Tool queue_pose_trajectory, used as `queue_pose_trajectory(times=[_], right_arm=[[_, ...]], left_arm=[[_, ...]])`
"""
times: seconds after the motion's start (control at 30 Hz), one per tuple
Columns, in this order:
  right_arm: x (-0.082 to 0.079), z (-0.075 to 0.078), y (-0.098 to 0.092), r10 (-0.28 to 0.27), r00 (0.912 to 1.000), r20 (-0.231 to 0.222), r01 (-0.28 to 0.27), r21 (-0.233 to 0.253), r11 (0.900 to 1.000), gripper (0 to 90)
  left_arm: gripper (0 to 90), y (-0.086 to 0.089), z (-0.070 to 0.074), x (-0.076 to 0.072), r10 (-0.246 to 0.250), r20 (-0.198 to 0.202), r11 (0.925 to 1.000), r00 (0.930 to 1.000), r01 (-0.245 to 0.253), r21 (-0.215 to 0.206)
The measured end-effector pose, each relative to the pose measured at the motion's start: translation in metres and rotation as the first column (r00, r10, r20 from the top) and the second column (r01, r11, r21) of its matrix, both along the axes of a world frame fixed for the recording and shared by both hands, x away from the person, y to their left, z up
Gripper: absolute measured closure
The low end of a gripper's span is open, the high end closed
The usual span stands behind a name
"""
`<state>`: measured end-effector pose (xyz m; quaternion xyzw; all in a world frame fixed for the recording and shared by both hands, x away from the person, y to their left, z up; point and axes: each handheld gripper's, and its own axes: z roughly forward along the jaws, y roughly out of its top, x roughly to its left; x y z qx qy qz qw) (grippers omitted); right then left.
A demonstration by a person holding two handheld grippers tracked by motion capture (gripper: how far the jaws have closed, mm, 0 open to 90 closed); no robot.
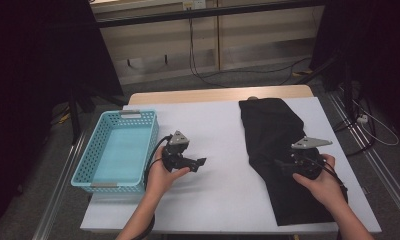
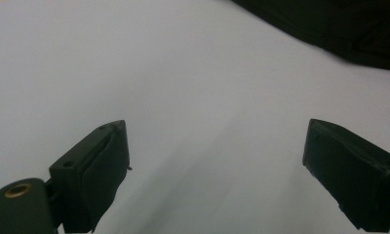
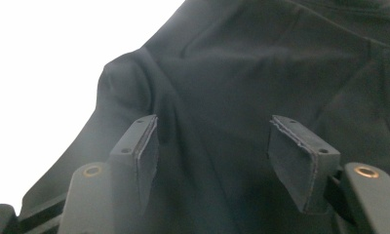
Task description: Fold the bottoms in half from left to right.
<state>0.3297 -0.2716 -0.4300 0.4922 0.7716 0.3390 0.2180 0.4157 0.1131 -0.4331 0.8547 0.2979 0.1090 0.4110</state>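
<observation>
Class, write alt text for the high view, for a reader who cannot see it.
A person's right claw hovers open over a black garment on a white table. The left claw, also open, points toward the garment over bare table beside an empty turquoise basket.

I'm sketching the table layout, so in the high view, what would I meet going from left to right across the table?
Blue basket → left claw, open over the bare white table → right claw, open over the black garment, which spreads across the right part of the table.
</observation>
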Motion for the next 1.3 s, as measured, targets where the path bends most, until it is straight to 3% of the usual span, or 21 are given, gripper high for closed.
queue_pose_trajectory(times=[0.27,0.6,0.7,0.77,1.13,1.3], right_arm=[[0.021,-0.001,0.01,-0.036,0.9993,-0.002,0.037,0.02,0.999,27.7],[0.049,-0.002,0.021,-0.065,0.9976,0.026,0.064,0.029,0.998,23.4],[0.06,-0.001,0.025,-0.077,0.9963,0.039,0.075,0.06,0.995,22.2],[0.07,-0.002,0.03,-0.092,0.9949,0.041,0.088,0.088,0.992,20.1],[0.101,-0.013,0.059,-0.07,0.9969,0.036,0.069,0.038,0.997,25.7],[0.114,-0.019,0.066,-0.069,0.9974,0.019,0.068,0.066,0.996,25.8]], left_arm=[[9.2,0.003,-0.001,0.0,0.006,-0.004,0.9999,1.0,-0.006,0.015],[8.7,0.006,-0.001,0.001,0.013,-0.007,0.9998,0.9999,-0.013,0.016],[8.6,0.003,-0.003,-0.001,0.033,-0.003,0.9992,0.9995,-0.033,0.021],[8.5,0.003,-0.004,0.0,0.013,-0.017,0.9998,0.9998,-0.013,0.016],[8.4,0.007,-0.005,-0.001,0.035,-0.015,0.9993,0.9993,-0.035,0.013],[8.4,0.01,-0.005,-0.004,0.049,-0.021,0.9988,0.9986,-0.049,0.008]])
